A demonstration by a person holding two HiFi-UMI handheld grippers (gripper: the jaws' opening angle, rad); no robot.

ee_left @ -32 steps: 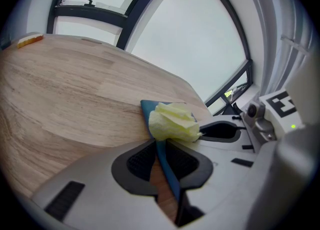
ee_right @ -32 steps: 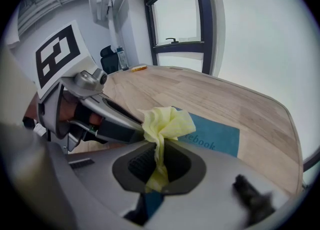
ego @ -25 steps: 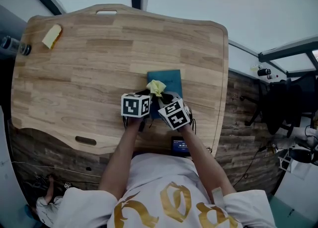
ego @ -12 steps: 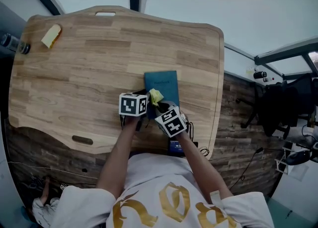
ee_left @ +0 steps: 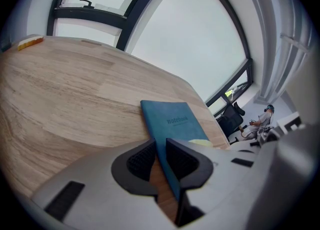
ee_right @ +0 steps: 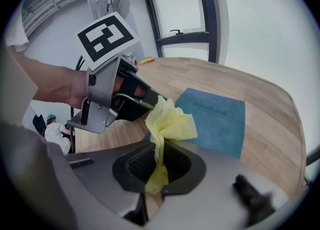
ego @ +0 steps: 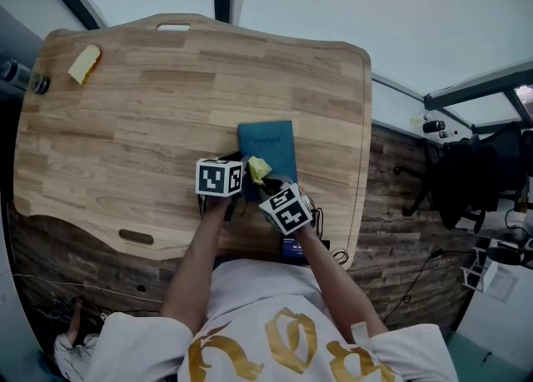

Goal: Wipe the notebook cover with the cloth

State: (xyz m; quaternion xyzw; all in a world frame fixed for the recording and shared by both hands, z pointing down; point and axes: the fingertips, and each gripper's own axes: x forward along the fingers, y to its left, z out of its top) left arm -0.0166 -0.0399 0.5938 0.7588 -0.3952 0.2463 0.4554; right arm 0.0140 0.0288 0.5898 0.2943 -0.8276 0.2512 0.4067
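Observation:
A teal notebook [ego: 270, 147] lies flat on the wooden table [ego: 150, 122], near its front right edge. My left gripper [ego: 241, 175] is at the notebook's near left edge, and the left gripper view shows its jaws shut on that edge of the notebook [ee_left: 175, 120]. My right gripper [ee_right: 159, 156] is shut on a crumpled yellow cloth [ee_right: 170, 120]. The cloth [ego: 258, 169] rests on the near left part of the cover, right beside the left gripper [ee_right: 125, 96]. The printed word on the notebook [ee_right: 218, 119] shows uncovered beyond the cloth.
A yellow sponge-like piece [ego: 85, 62] and a dark bottle [ego: 22, 76] sit at the table's far left corner. The table's right edge [ego: 363, 139] runs close beside the notebook. A dark office chair [ego: 473, 181] stands on the floor to the right.
The right gripper has drawn the cloth back over the cover, from the notebook's middle towards its near left corner. The left gripper has stayed at the notebook's edge.

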